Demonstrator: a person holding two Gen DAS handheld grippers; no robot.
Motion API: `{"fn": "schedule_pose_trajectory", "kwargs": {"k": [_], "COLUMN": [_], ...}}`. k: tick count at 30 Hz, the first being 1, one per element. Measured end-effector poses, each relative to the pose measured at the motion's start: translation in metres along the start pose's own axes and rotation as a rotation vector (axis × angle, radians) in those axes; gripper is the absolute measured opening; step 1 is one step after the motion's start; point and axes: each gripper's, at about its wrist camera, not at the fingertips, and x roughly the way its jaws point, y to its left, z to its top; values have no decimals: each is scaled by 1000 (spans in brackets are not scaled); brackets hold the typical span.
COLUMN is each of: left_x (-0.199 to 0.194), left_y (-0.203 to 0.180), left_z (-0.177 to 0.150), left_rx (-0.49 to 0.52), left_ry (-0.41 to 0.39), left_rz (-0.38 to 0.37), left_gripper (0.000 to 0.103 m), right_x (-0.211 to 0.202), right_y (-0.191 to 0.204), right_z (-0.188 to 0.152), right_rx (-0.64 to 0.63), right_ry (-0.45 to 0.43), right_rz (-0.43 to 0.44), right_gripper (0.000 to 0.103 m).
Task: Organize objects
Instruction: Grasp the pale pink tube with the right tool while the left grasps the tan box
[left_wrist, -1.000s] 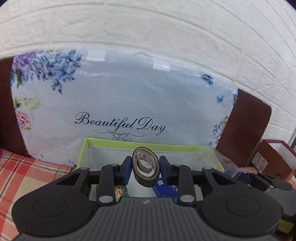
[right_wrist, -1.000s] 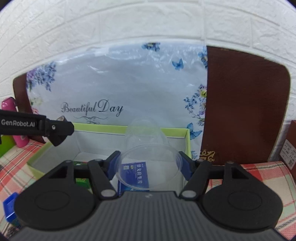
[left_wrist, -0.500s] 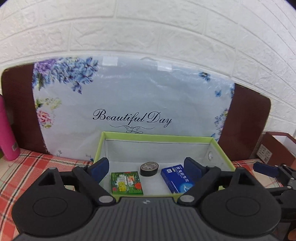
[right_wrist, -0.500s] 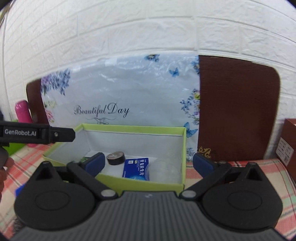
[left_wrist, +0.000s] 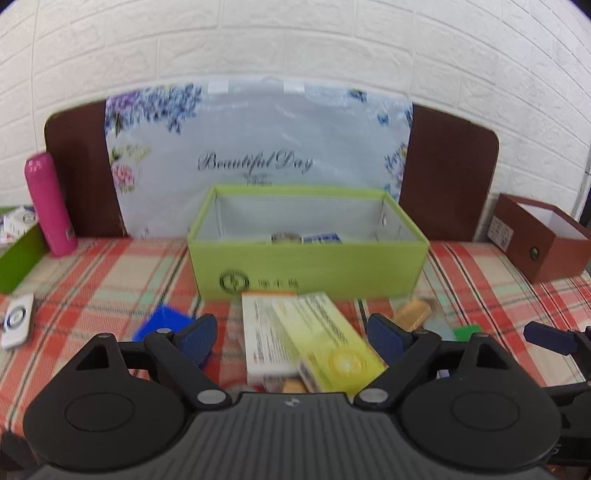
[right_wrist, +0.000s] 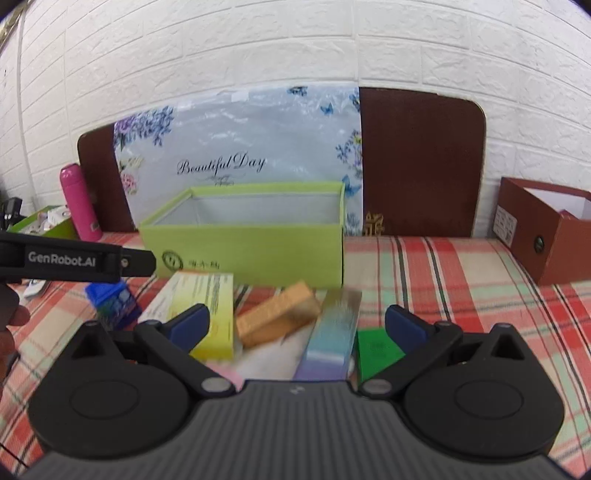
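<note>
A green open box (left_wrist: 306, 266) stands on the plaid cloth; a tape roll (left_wrist: 282, 237) and a blue packet (left_wrist: 321, 238) show inside it. It also shows in the right wrist view (right_wrist: 243, 254). My left gripper (left_wrist: 291, 334) is open and empty above a yellow carton (left_wrist: 328, 347) lying on a white-orange carton (left_wrist: 264, 332). My right gripper (right_wrist: 297, 325) is open and empty above a gold box (right_wrist: 277, 317), a blue-purple box (right_wrist: 332, 332) and a green box (right_wrist: 375, 349). The yellow carton (right_wrist: 207, 306) lies to their left.
A pink bottle (left_wrist: 50, 205) and a green tray (left_wrist: 16, 258) are at the left. A brown box (left_wrist: 539, 240) stands at the right. A small blue box (left_wrist: 162, 323) and a white card (left_wrist: 16, 319) lie on the cloth. A floral panel (left_wrist: 258, 147) leans on the brick wall.
Both grippers opened over the green box, releasing the tape roll and the clear lid, then pulled back and down over the loose boxes in front.
</note>
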Motion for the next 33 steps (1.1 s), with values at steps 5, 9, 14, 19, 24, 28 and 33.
{"fn": "schedule_pose_trajectory", "kwargs": {"k": [5, 9, 14, 19, 24, 28, 33], "left_x": [-2, -2, -7, -12, -11, 0, 25], "left_y": [4, 13, 31, 40, 38, 34, 22], "left_z": [-32, -50, -68, -79, -81, -76, -66], "left_rx": [-28, -44, -61, -57, -43, -34, -9], "left_ry": [81, 126, 154, 162, 145, 132, 145], "left_rz": [8, 23, 39, 12, -41, -67, -90], "left_gripper": [91, 91, 91, 91, 91, 85, 75], "right_x": [-16, -18, -18, -13, -6, 0, -9], "right_y": [12, 21, 29, 41, 58, 67, 58], "right_z": [-35, -59, -85, -95, -93, -93, -94], "right_rx": [-43, -71, -76, -62, -88, -110, -114], "right_ry": [47, 106, 174, 200, 192, 192, 185], "right_rz": [2, 9, 22, 66, 99, 104, 92], "right_gripper": [103, 103, 103, 103, 96, 73, 29]}}
